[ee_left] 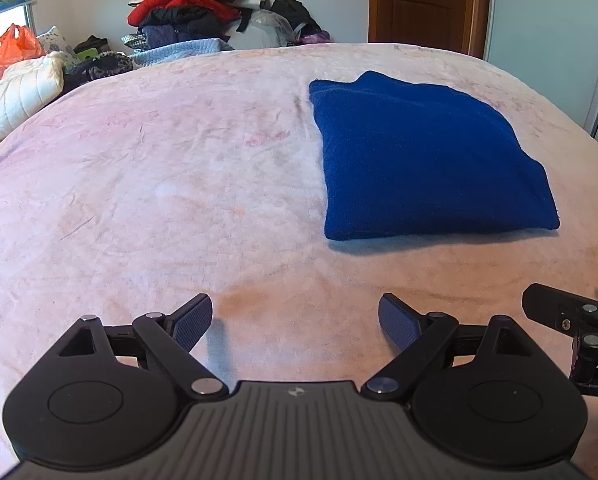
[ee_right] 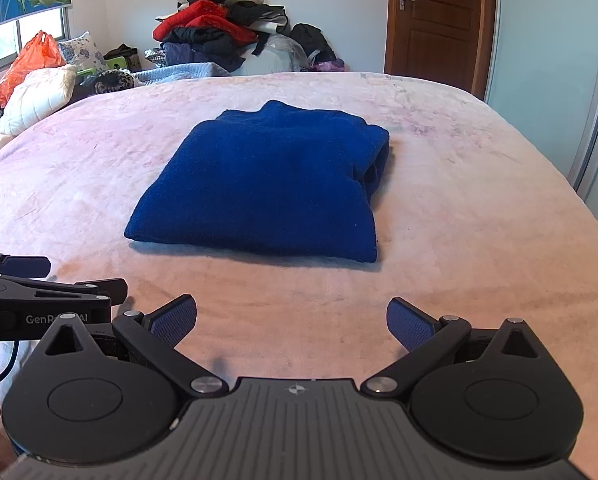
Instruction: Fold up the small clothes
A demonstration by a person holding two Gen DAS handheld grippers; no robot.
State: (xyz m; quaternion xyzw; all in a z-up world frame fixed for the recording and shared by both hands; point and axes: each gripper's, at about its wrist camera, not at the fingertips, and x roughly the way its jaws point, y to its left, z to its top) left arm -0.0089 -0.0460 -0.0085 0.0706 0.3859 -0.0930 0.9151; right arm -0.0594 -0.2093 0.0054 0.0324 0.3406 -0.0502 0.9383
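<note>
A dark blue garment lies folded into a neat rectangle on the pink bedspread. It also shows in the right wrist view, straight ahead. My left gripper is open and empty, above the bedspread, short of the garment and to its left. My right gripper is open and empty, in front of the garment's near edge. Each gripper shows at the edge of the other's view: the right one, the left one.
A heap of red and dark clothes stands beyond the bed's far edge. A white pillow and an orange plastic bag lie at the far left. A wooden door and a pale wardrobe panel are on the right.
</note>
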